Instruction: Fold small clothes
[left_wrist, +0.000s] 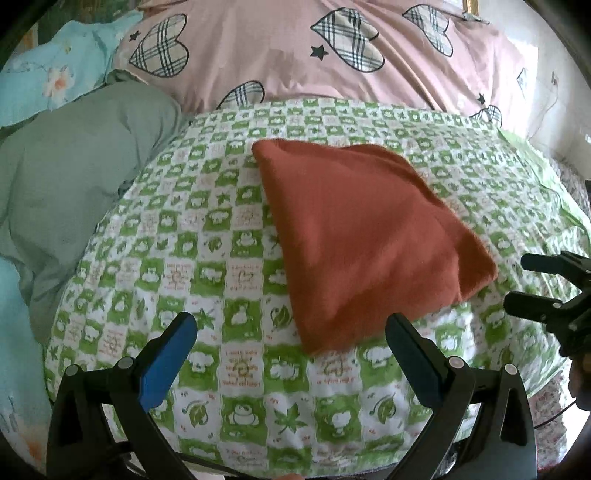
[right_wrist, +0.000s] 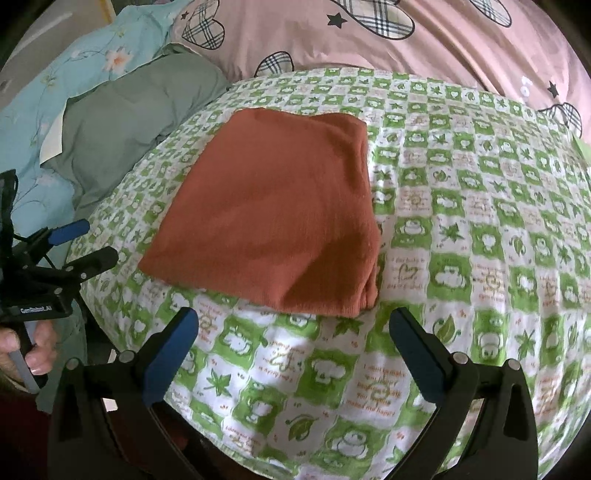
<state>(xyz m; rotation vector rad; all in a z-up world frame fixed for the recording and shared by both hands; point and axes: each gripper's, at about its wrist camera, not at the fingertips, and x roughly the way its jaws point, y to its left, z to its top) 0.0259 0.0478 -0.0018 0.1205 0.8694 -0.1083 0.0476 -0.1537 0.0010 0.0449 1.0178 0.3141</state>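
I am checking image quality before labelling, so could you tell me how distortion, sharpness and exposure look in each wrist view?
Left wrist view: strong fisheye bending of the green checked sheet, dark vignette corners, rust-red folded cloth slightly soft, window side blown out at right. Right wrist view: same barrel bending, cloth weave a little crisper, soft daylight without hard shadows.

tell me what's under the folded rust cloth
The folded rust cloth lies flat on the green and white checked sheet. Whatever sits directly beneath the cloth is covered and cannot be seen.
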